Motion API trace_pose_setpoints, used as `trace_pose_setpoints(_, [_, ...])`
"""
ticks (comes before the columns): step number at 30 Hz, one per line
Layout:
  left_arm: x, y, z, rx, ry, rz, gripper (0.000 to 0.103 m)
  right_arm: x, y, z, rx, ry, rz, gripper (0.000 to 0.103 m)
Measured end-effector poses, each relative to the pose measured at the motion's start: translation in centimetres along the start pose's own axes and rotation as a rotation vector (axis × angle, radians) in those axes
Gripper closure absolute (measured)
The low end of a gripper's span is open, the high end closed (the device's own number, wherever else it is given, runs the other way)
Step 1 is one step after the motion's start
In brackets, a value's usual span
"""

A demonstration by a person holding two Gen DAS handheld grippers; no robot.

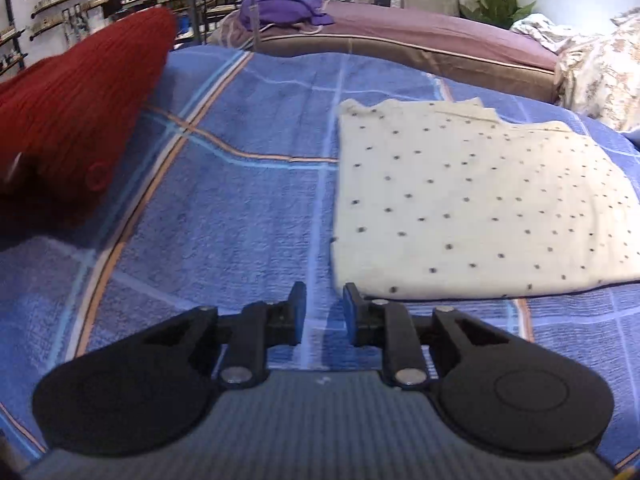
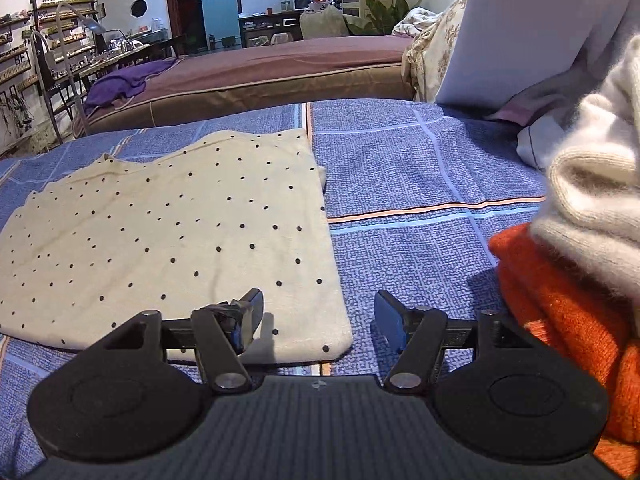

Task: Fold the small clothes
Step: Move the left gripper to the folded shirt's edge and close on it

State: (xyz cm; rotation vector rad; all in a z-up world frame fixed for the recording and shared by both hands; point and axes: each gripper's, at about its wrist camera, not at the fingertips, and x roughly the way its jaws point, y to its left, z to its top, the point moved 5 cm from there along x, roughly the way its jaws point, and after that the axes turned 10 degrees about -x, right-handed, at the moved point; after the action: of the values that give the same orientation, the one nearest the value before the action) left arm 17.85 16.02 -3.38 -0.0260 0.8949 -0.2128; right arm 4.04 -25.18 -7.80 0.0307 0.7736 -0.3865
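A cream garment with dark dots (image 1: 472,200) lies folded flat on the blue checked bedspread (image 1: 240,200); it also shows in the right wrist view (image 2: 168,232). My left gripper (image 1: 324,304) hovers just off the garment's near left corner, jaws a little apart with nothing between them. My right gripper (image 2: 319,312) is open wide over the garment's near right corner, its left finger (image 2: 250,312) above the cloth and its right finger (image 2: 390,320) above the bedspread (image 2: 400,200).
A red knitted garment (image 1: 76,120) lies at the left. An orange knit (image 2: 560,320) and a fluffy cream sweater (image 2: 596,200) are piled at the right. A mauve-covered bed (image 1: 400,36) with a purple cloth (image 1: 288,10) stands behind.
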Motion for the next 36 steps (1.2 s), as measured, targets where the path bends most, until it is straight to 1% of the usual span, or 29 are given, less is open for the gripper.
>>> trace_pose_setpoints(1, [-0.1, -1.4, 0.0, 0.02, -0.007, -0.022, 0.065, 0.2, -0.1, -0.2, 0.004, 0.009, -0.015, 0.0])
trace_pose_setpoints(2, [-0.1, -2.9, 0.0, 0.045, -0.012, -0.048, 0.056, 0.4, -0.2, -0.4, 0.016, 0.02, -0.014, 0.0])
trace_pose_setpoints(3, [0.0, -4.6, -0.1, 0.077, -0.018, -0.074, 0.042, 0.7, -0.3, -0.8, 0.032, 0.037, 0.022, 0.0])
trace_pose_setpoints(4, [0.3, -6.5, -0.4, 0.116, -0.021, -0.096, 0.039, 0.9, -0.1, -1.0, 0.035, 0.05, 0.053, 0.006])
trace_pose_setpoints(5, [0.6, -8.3, -0.7, 0.159, -0.013, -0.114, 0.039, 1.3, 0.1, -1.4, 0.029, 0.066, 0.078, 0.013])
trace_pose_setpoints(6, [1.0, -10.5, -1.3, 0.215, -0.001, -0.137, 0.039, 1.7, 0.3, -1.9, 0.02, 0.094, 0.085, 0.023])
trace_pose_setpoints(7, [1.3, -12.7, -1.8, 0.272, 0.001, -0.161, 0.039, 1.8, 0.3, -2.2, 0.021, 0.111, 0.086, 0.024])
trace_pose_setpoints(8, [1.4, -14.8, -2.4, 0.341, -0.011, -0.175, 0.039, 1.5, 0.2, -2.3, 0.03, 0.102, 0.084, 0.024])
trace_pose_setpoints(9, [1.5, -17.4, -3.3, 0.432, -0.031, -0.186, 0.036, 0.9, 0.0, -2.1, 0.04, 0.083, 0.069, 0.016])
trace_pose_setpoints(10, [1.7, -19.8, -4.2, 0.526, -0.054, -0.196, 0.029, 0.1, -0.2, -1.8, 0.037, 0.058, 0.053, 0.0])
trace_pose_setpoints(12, [2.0, -24.4, -6.6, 0.729, -0.116, -0.21, 0.022, -1.3, -0.5, -1.3, 0.023, 0.002, 0.036, 0.0])
trace_pose_setpoints(14, [2.5, -28.3, -9.1, 0.9, -0.166, -0.202, 0.022, -2.3, -1.0, -0.7, 0.021, -0.021, 0.036, 0.0])
trace_pose_setpoints(15, [2.8, -30.0, -10.1, 0.966, -0.189, -0.199, 0.022, -2.9, -1.3, -0.4, 0.02, -0.036, 0.039, 0.0])
trace_pose_setpoints(17, [3.5, -32.5, -11.3, 1.031, -0.255, -0.173, 0.022, -3.7, -1.9, -0.1, 0.031, -0.055, 0.04, 0.0])
trace_pose_setpoints(20, [4.4, -35.5, -11.6, 1.073, -0.307, -0.142, 0.023, -4.4, -2.5, 0.1, 0.044, -0.069, 0.058, 0.0])
trace_pose_setpoints(22, [4.8, -37.3, -11.8, 1.108, -0.33, -0.151, 0.028, -4.8, -2.5, 0.2, 0.04, -0.078, 0.058, 0.0])
trace_pose_setpoints(24, [5.5, -39.2, -12.3, 1.159, -0.357, -0.166, 0.029, -5.0, -2.4, 0.6, 0.016, -0.098, 0.034, 0.0])
trace_pose_setpoints(26, [6.2, -40.7, -12.7, 1.19, -0.4, -0.177, 0.031, -5.2, -2.8, 1.0, 0.023, -0.116, 0.019, 0.0])
trace_pose_setpoints(28, [6.9, -42.2, -12.9, 1.209, -0.419, -0.192, 0.04, -5.3, -3.4, 1.6, 0.053, -0.129, 0.026, 0.0])
trace_pose_setpoints(29, [7.2, -42.8, -12.8, 1.207, -0.416, -0.204, 0.045, -5.2, -3.7, 1.9, 0.056, -0.13, 0.022, 0.0])
trace_pose_setpoints(30, [7.5, -43.3, -12.7, 1.189, -0.4, -0.225, 0.061, -5.2, -3.9, 2.3, 0.053, -0.13, 0.011, 0.0])
trace_pose_setpoints(31, [8.1, -43.8, -12.3, 1.158, -0.355, -0.248, 0.083, -5.0, -4.1, 2.6, 0.051, -0.129, -0.003, 0.0])
trace_pose_setpoints(32, [8.6, -43.9, -12.0, 1.121, -0.311, -0.257, 0.089, -4.9, -4.3, 3.0, 0.049, -0.133, -0.002, 0.0])
trace_pose_setpoints(35, [8.7, -42.7, -10.2, 0.96, -0.239, -0.306, 0.092, -4.7, -4.3, 4.3, 0.022, -0.152, 0.018, 0.0])
trace_pose_setpoints(36, [8.7, -42.0, -9.1, 0.868, -0.197, -0.338, 0.094, -4.6, -4.2, 4.8, 0.017, -0.153, 0.024, 0.0])
